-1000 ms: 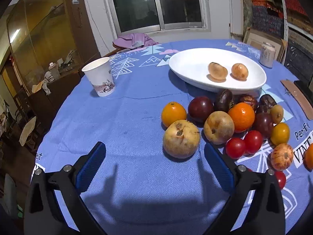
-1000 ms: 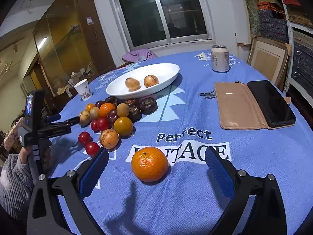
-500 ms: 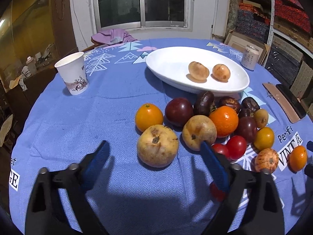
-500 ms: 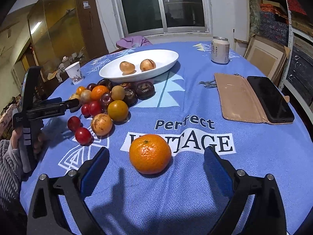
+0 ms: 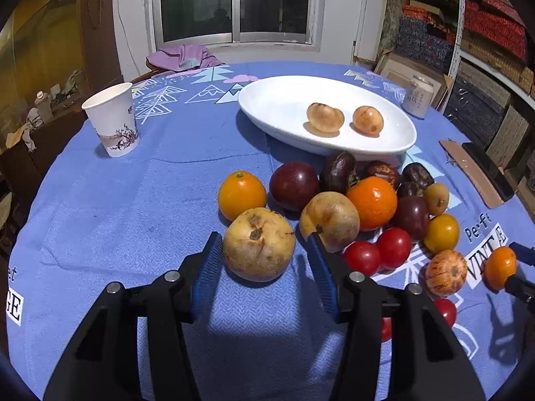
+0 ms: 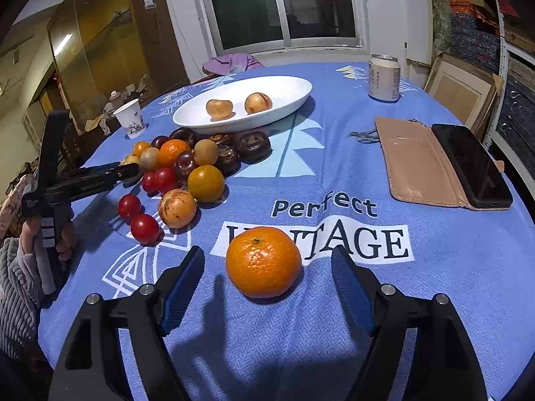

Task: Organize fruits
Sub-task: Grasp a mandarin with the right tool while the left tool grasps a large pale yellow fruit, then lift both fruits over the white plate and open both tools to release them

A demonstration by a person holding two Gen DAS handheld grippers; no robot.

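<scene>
A white oval dish holds two tan fruits. A heap of mixed fruits lies in front of it on the blue cloth. My left gripper is open, its blue pads on either side of a large tan pear-like fruit; the left pad is at its skin, the right one a little off. My right gripper is open around a lone orange on the printed lettering, with gaps on both sides.
A paper cup stands at the left. A drink can stands beyond the dish. A tan wallet case with a black phone lies at the right. The left gripper also shows in the right wrist view.
The left gripper has moved forward and its jaws have narrowed around the tan fruit. The right gripper has moved closer to the orange and narrowed a little.
</scene>
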